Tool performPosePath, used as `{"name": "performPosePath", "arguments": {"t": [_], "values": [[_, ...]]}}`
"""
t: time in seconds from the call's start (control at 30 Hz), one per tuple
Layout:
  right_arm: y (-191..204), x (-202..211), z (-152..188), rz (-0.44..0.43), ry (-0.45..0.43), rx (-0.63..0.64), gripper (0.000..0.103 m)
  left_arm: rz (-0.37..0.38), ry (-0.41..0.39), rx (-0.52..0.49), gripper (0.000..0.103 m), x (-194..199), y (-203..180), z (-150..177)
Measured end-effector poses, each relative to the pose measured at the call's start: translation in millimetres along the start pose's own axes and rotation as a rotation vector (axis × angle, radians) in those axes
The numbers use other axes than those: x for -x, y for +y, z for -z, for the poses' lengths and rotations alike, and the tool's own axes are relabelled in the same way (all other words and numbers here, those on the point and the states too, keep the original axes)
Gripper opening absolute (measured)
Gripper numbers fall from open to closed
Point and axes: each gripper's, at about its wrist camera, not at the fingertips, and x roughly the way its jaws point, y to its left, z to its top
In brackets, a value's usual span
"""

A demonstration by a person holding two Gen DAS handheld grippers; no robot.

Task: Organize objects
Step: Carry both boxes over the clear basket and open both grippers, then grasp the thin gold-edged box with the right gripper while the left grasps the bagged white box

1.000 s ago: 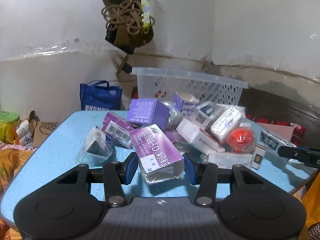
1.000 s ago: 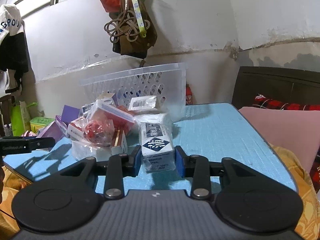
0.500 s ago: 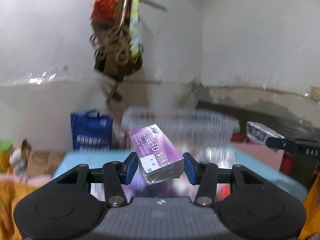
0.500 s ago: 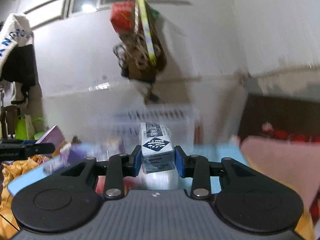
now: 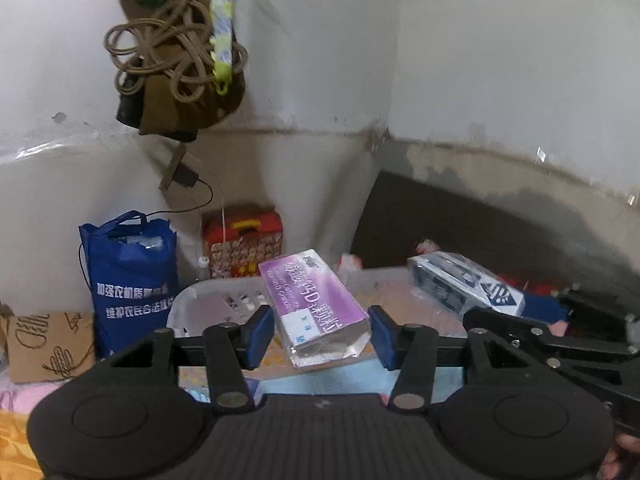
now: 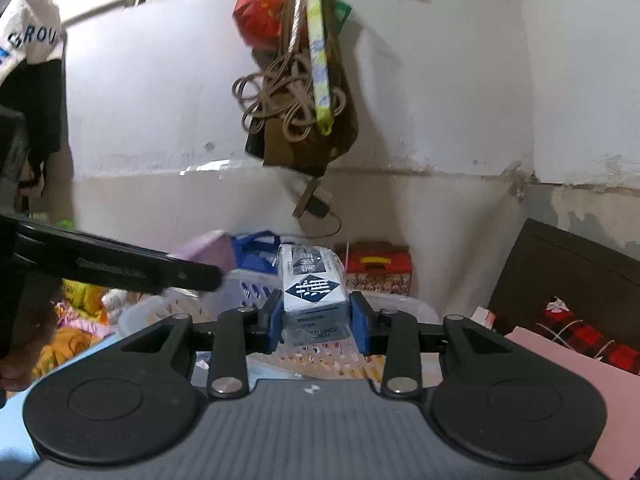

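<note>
Both boxes have been carried from the counter to above the basket [image 5: 224, 300]. The left tongs [image 5: 320, 334] are spreading, and the purple box [image 5: 316, 304] is freed at frame centre. The right tongs [image 6: 316, 320] are easing off the white box [image 6: 314, 292]. Release is judged underway.

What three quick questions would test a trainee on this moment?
1. True or false: a purple box lies between the fingers of the left gripper.
2. Which shows just beneath both boxes? A) white plastic basket B) blue bag C) cardboard box
3. Fill in: the right gripper carries a ___.
Key: 1 true, jaws opening, pads clear of it. 2 A. 3 white-and-navy box, jaws opening, pads touching it.
</note>
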Motion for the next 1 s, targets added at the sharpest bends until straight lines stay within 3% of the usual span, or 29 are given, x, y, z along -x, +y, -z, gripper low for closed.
{"name": "performPosePath", "arguments": {"t": [0.03,0.1,0.2,0.33,0.43,0.47,0.5,0.6,0.73,0.8,1.0], "values": [[0.7,-2.8,1.4,0.007,0.003,0.009,0.05,-0.033,0.003,-0.002,0.078,-5.2,0.2,3.7],[0.5,-0.3,4.0,0.02,0.003,0.02,0.09,-0.053,0.008,0.022,0.079,-6.9,6.6,10.8],[0.4,23.3,17.8,0.0,-0.048,-0.001,0.095,0.013,-0.052,0.07,0.079,18.9,16.0,23.6],[-4.0,55.7,49.2,-0.018,-0.07,-0.105,0.101,0.028,-0.1,0.032,0.079,62.9,10.5,42.7],[-2.9,86.3,86.7,0.003,-0.069,-0.132,0.101,0.001,-0.121,0.035,0.083,100.1,20.2,74.1],[-2.9,96.5,100.6,0.001,-0.068,-0.147,0.096,-0.006,-0.132,0.044,0.084,112.9,25.6,88.8],[-2.5,103.7,111.3,-0.006,-0.052,-0.155,0.082,-0.023,-0.134,0.053,0.085,120.6,30.9,101.2],[0.0,114.5,141.7,-0.048,0.038,-0.186,0.06,-0.1,-0.11,0.095,0.085,137.4,46.1,141.1],[13.9,110.1,156.5,-0.081,0.088,-0.166,0.054,-0.174,-0.073,0.149,0.085,144.3,60.6,175.8],[20.4,99.1,154.7,-0.105,0.108,-0.154,0.046,-0.189,-0.05,0.145,0.085,141.5,63.3,184.8],[35.1,84.5,154.0,-0.142,0.13,-0.115,0.048,-0.227,0.036,0.148,0.085,122.1,75.1,194.4]]}}
